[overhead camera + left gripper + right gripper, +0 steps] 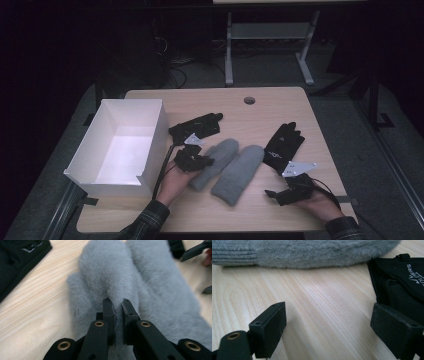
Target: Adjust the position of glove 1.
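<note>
Two fuzzy grey mittens lie side by side in the middle of the table. My left gripper is shut on the left mitten, its jaws pinching a fold of fur near the mitten's side. The right mitten lies free beside it. One black glove rests behind the left gripper. Another black glove lies right of the mittens. My right gripper sits low on the table near that glove, open, with bare wood between its jaws.
An open white box stands at the table's left side, close to my left hand. The wooden table has a round cable hole near its far edge. Desk legs and cables stand on the floor beyond.
</note>
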### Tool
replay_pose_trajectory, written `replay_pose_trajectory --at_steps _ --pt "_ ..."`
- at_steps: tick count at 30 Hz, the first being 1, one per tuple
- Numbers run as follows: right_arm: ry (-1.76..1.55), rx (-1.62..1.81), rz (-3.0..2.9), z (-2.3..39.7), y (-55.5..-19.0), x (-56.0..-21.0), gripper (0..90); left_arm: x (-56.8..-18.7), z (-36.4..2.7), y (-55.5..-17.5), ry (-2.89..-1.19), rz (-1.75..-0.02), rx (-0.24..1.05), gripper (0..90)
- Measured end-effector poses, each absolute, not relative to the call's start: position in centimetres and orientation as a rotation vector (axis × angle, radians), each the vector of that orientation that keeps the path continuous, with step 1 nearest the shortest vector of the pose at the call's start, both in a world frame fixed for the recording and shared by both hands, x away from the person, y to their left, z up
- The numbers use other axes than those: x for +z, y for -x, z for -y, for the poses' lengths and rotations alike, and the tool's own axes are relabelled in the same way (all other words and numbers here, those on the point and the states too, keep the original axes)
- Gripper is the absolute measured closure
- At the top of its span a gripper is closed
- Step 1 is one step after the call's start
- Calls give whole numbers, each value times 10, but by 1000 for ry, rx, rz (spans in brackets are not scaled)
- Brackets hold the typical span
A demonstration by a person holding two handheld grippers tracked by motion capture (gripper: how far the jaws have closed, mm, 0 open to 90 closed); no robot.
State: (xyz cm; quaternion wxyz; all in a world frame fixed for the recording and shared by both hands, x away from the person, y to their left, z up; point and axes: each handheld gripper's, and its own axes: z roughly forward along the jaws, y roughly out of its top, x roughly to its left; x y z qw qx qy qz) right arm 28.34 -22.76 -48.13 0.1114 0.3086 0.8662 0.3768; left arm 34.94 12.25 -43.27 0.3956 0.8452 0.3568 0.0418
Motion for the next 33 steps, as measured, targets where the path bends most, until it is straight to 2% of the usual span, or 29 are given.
replay_pose_trajectory --at_steps 7,19,33 --pt "-907 1107 -2544 227 -283 -481 131 -417 -118 -347 -2073 -928 68 845" --pt "-907 1106 -2545 227 -283 -481 131 -401 -81 -334 -2041 -927 19 844" --pt "-906 1107 -2543 227 -283 -481 131 -417 -46 -327 -2040 -946 7 836"
